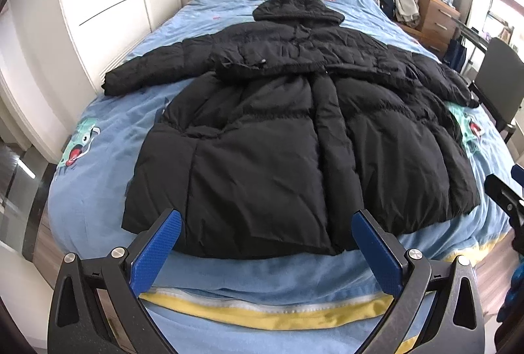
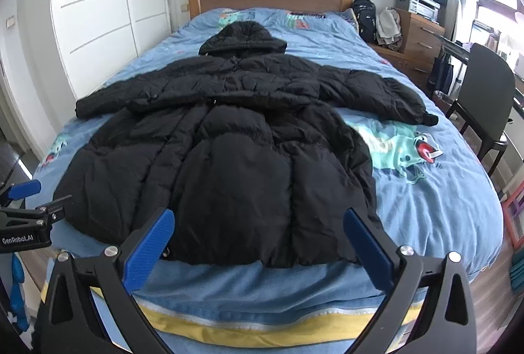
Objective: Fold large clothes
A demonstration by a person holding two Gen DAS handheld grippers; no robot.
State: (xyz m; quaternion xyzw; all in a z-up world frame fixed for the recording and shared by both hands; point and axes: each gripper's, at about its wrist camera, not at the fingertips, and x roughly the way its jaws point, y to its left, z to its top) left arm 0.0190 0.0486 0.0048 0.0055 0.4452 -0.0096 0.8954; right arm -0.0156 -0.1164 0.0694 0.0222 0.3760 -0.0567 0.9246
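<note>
Black gripper (image 1: pixel 265 224) frames, blue textured pads (image 1: pixel 157 252), silver screws.

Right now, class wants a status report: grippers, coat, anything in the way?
Left gripper open, empty, at the foot of the bed. Right gripper open, empty. Black hooded coat flat, sleeves out, unfolded. Nothing on it.

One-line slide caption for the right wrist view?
Open right gripper above the hem of a black coat spread on a bed.
</note>
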